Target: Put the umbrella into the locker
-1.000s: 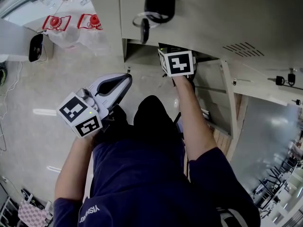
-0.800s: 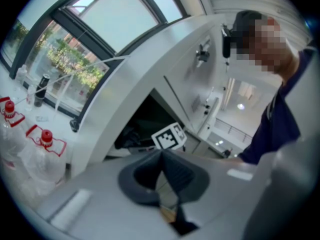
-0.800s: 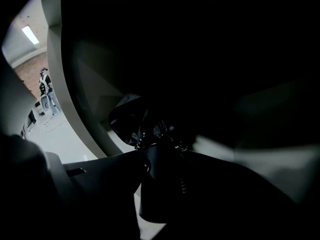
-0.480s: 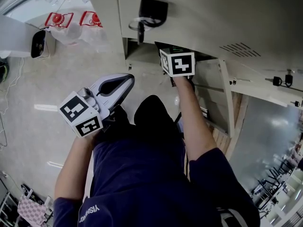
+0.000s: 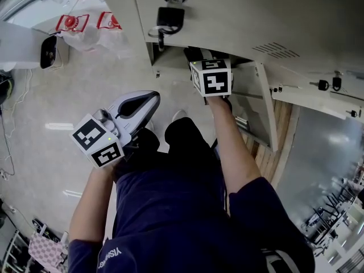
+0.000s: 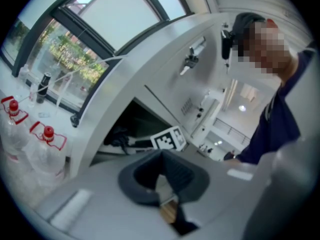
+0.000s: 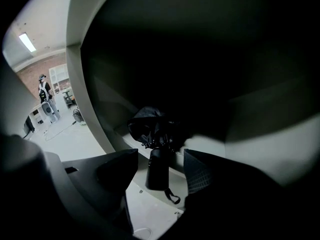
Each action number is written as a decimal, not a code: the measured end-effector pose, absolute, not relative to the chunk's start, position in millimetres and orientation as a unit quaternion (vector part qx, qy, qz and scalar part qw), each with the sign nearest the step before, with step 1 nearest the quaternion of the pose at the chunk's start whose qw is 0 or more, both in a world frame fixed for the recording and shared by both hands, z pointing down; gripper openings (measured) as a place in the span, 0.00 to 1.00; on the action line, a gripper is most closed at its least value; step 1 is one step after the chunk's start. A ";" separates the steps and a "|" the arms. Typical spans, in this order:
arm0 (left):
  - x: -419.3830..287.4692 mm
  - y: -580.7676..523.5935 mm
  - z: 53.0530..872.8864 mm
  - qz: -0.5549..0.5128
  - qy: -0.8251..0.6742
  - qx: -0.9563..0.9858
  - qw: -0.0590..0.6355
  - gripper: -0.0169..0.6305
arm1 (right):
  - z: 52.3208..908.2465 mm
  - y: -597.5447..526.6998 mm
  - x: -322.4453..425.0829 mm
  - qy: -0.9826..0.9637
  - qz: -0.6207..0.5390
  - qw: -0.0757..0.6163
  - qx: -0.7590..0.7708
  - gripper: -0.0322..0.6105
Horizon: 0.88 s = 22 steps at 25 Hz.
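Note:
A black folded umbrella [image 7: 152, 129] lies on the floor of the dark locker compartment [image 7: 210, 84], its handle [image 7: 158, 170] sticking out over the front edge. My right gripper [image 7: 160, 156] reaches into that opening; its jaws are opening and stand on either side of the handle without touching it. In the head view only its marker cube [image 5: 211, 77] shows at the locker mouth [image 5: 170, 58]. My left gripper [image 5: 148, 98] hangs lower left, shut and empty, pointing towards the locker [image 6: 132, 121].
The compartment's door [image 5: 263, 110] hangs open to the right. Keys with a black fob [image 5: 166, 23] dangle from the door above. Water bottles with red caps [image 5: 71, 26] and a white device [image 5: 25, 49] stand on the floor at the left. A person [image 7: 46, 96] stands far off.
The right marker cube has drawn slightly back from the locker mouth and tilted. The left gripper has barely shifted. The head view has swung a little, so the locker front sits higher.

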State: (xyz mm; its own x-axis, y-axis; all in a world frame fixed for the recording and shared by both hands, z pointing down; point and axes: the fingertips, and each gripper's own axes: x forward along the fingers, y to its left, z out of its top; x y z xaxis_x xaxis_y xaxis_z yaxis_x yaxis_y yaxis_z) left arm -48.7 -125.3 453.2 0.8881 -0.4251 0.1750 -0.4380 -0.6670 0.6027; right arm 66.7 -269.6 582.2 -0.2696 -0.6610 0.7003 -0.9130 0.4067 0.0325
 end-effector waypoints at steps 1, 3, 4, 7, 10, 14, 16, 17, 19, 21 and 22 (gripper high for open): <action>-48.8 -123.0 448.5 0.010 -0.235 0.913 0.335 0.03 | 577.7 -264.7 66.7 -0.772 0.196 0.325 0.510 0.48; -49.2 -118.2 438.8 0.012 -0.231 0.912 0.339 0.03 | 567.3 -253.6 66.0 -0.772 0.201 0.319 0.512 0.48; -49.8 -116.1 433.7 0.012 -0.229 0.912 0.340 0.03 | 561.9 -247.9 64.7 -0.773 0.203 0.316 0.512 0.47; -53.0 -110.8 417.9 0.012 -0.226 0.913 0.340 0.03 | 549.8 -230.4 58.6 -0.776 0.208 0.313 0.506 0.42; -56.8 -104.8 404.5 0.013 -0.223 0.914 0.338 0.03 | 541.6 -212.5 56.1 -0.778 0.209 0.313 0.502 0.37; -61.1 -94.1 390.4 0.017 -0.218 0.916 0.336 0.03 | 528.4 -188.5 54.5 -0.782 0.202 0.316 0.497 0.26; -61.6 -88.9 383.7 0.019 -0.215 0.918 0.333 0.03 | 521.2 -175.9 54.0 -0.785 0.200 0.315 0.494 0.17; -61.4 -86.0 380.0 0.019 -0.214 0.919 0.332 0.03 | 517.0 -168.9 53.8 -0.787 0.200 0.314 0.491 0.15; -60.4 -79.6 372.4 0.021 -0.211 0.920 0.329 0.03 | 507.9 -153.5 52.7 -0.793 0.199 0.312 0.484 0.11; -59.8 -75.4 364.8 0.020 -0.209 0.922 0.326 0.03 | 498.9 -137.7 50.8 -0.800 0.196 0.313 0.473 0.09; -60.1 -74.7 360.8 0.018 -0.209 0.922 0.324 0.03 | 494.6 -130.5 49.8 -0.804 0.193 0.315 0.466 0.08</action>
